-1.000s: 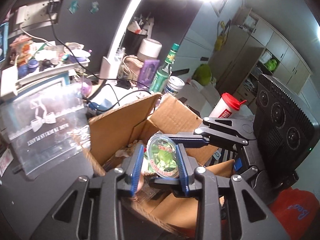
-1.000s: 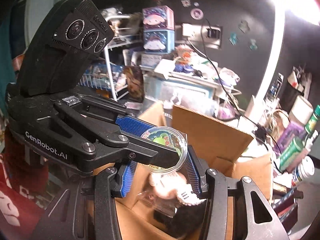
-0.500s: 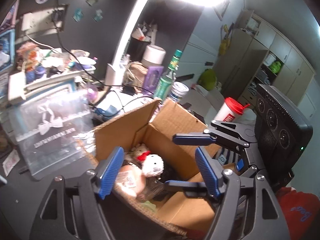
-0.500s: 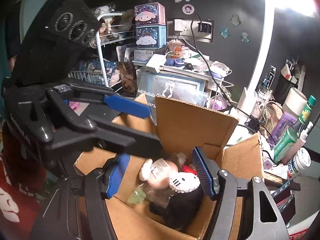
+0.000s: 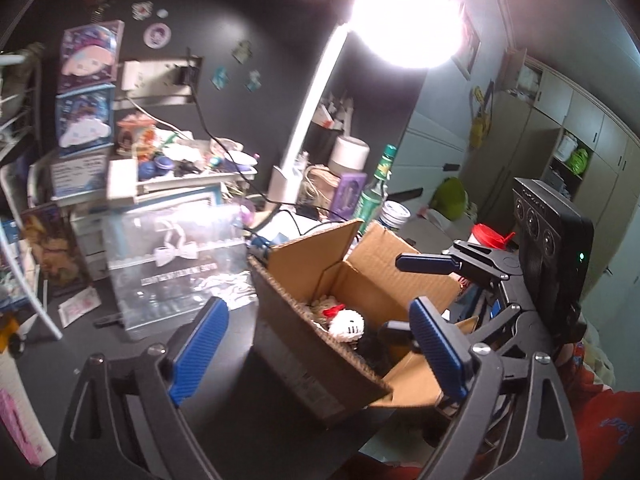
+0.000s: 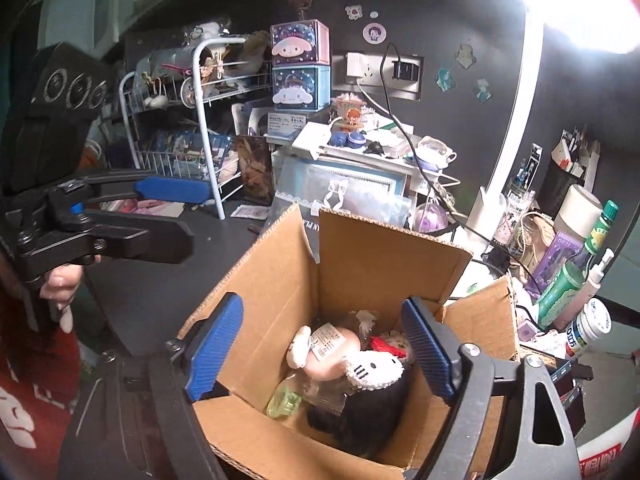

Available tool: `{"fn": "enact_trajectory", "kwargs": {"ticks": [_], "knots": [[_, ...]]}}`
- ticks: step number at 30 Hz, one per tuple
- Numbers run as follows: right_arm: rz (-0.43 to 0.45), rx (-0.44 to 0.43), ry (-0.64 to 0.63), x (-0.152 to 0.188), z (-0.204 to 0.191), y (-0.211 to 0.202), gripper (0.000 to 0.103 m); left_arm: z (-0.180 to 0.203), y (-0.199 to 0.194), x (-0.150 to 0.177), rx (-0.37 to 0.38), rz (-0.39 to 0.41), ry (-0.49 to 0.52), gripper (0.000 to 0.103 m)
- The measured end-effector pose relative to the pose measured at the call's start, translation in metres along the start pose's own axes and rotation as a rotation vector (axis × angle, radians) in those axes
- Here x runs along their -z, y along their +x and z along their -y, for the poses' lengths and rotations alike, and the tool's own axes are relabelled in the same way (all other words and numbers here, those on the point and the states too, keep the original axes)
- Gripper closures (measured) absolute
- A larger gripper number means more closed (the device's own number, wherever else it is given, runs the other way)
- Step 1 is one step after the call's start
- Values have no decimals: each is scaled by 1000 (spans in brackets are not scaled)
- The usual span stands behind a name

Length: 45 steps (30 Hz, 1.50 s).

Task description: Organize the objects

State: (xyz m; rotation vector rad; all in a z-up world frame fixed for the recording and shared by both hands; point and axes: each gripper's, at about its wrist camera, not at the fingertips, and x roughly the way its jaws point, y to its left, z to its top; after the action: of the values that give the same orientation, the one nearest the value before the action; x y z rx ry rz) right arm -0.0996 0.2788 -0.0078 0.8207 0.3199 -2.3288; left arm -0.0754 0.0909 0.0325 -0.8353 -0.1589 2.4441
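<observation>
An open cardboard box stands on the dark desk; it also shows in the left wrist view. Inside lie a white cat plush on a black plush body, a pink plush with a paper tag and a green jelly cup. My right gripper is open and empty, hovering over the box opening. My left gripper is open and empty, back from the box's left side. The left gripper also shows in the right wrist view, to the left of the box.
A clear plastic pouch stands left of the box. Behind are stacked cartoon tins, a white wire rack, a desk lamp arm, a green bottle and cables. A red-capped tub sits at the right.
The left gripper opened and let go of the green jelly cup, which now lies in the box. The left gripper drew back to the left, and both grippers pulled up from the box.
</observation>
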Motion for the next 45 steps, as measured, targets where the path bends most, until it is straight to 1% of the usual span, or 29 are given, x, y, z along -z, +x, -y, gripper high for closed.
{"fn": "enact_trajectory", "kwargs": {"ticks": [2,4,5,8,11,16,19,22,26,30,36,45], "knots": [[9,8,4,-2,-3,-3,22,-2,-10,4,-13,18,-3,9],[20,16,9,-2,-6,-6,16,-3,-22,10,-35,41,-4,5],[29,19,11,-3,-8,-8,11,-4,-26,12,-42,50,-4,4],[53,33,15,-4,-12,-13,9,-6,-39,18,-72,83,-14,1],[93,26,25,-5,-15,-20,5,-7,-52,25,-122,115,-26,1],[179,-12,41,-4,-15,-32,2,-7,-65,34,-201,160,-42,1],[208,-31,75,-2,-8,-34,2,-6,-67,37,-257,175,-47,1],[210,-51,92,0,-2,-34,1,-3,-65,39,-316,189,-37,1],[217,-88,96,2,7,-35,1,-3,-59,37,-339,184,-43,1],[227,-98,72,2,11,-35,1,-4,-48,33,-357,171,-49,1],[212,-121,34,2,15,-29,1,-6,-36,28,-369,157,-61,1],[220,-158,35,3,19,-26,1,-8,-29,26,-378,145,-66,1]]}}
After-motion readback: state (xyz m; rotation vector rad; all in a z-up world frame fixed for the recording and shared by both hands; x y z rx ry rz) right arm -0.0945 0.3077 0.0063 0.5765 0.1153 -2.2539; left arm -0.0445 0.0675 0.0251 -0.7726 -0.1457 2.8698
